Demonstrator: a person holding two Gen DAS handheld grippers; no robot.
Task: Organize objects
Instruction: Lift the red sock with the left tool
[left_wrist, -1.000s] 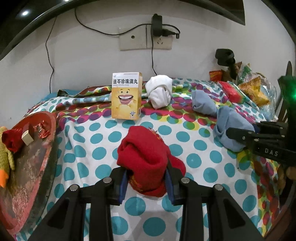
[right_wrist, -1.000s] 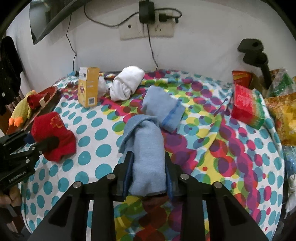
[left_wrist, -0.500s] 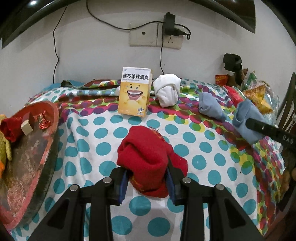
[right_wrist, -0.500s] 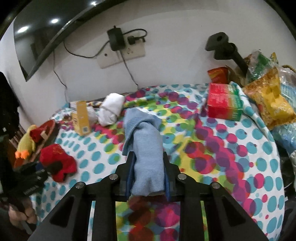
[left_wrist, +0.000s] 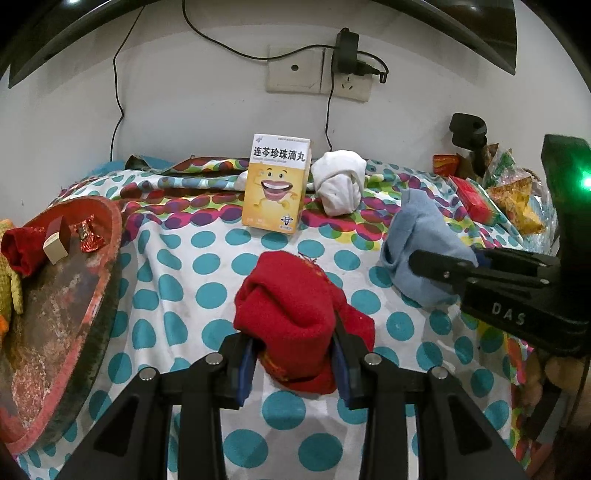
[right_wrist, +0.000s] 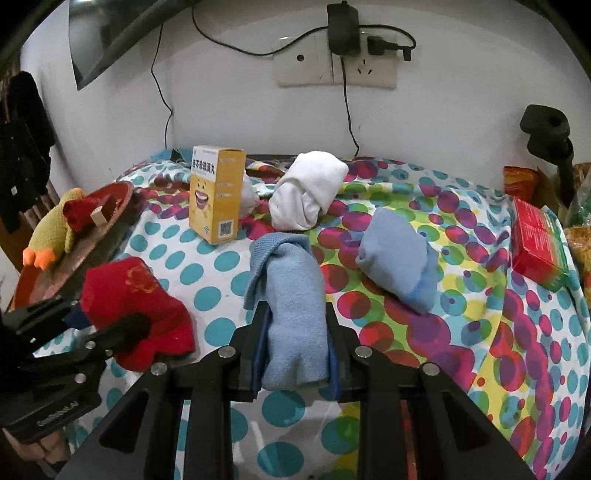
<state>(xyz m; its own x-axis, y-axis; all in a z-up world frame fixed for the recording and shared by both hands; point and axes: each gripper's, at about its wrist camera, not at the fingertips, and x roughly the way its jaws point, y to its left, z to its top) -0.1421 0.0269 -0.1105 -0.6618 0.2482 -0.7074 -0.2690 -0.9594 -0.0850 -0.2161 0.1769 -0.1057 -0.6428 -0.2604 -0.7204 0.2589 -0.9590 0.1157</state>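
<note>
While both grippers are working low over the dotted cloth (left_wrist: 177, 266), each is clamping 1 rolled sock. Nearest in the left wrist view, the left gripper (left_wrist: 293, 363) is pinching the red sock (left_wrist: 295, 317) between its blue pads, jaws nearly closed on the bundle's near end; the sock's long axis is running away from the fingers, toward the wall. In the right wrist view the right gripper (right_wrist: 293, 360) is squeezing the blue sock (right_wrist: 291, 314) the same way, jaws drawn in tight, the roll stretching straight ahead of the fingers.

Judging by the layout, the coming move is turning on pairing. A second blue sock (right_wrist: 399, 258) is lying ahead and to the right of the right gripper, apart from the held one, its length slanting across the view; the right hand is clearly the nearer of the 2. A second red sock (left_wrist: 18, 249) is sitting in the red tray (left_wrist: 110, 258) at the left edge, so the left hand is nearer that.

Farther back, the tray is also holding a small wooden block (left_wrist: 55, 249) and a red foil candy (left_wrist: 86, 238), with a yellow knitted duck (right_wrist: 55, 229) against its outer side. Beyond the held socks, a yellow box (left_wrist: 277, 184) is standing upright, and a white sock (left_wrist: 340, 184) is lying just to its right. At the far right, a red packet (right_wrist: 539, 243) is resting near the snack bags (left_wrist: 517, 199).
</note>
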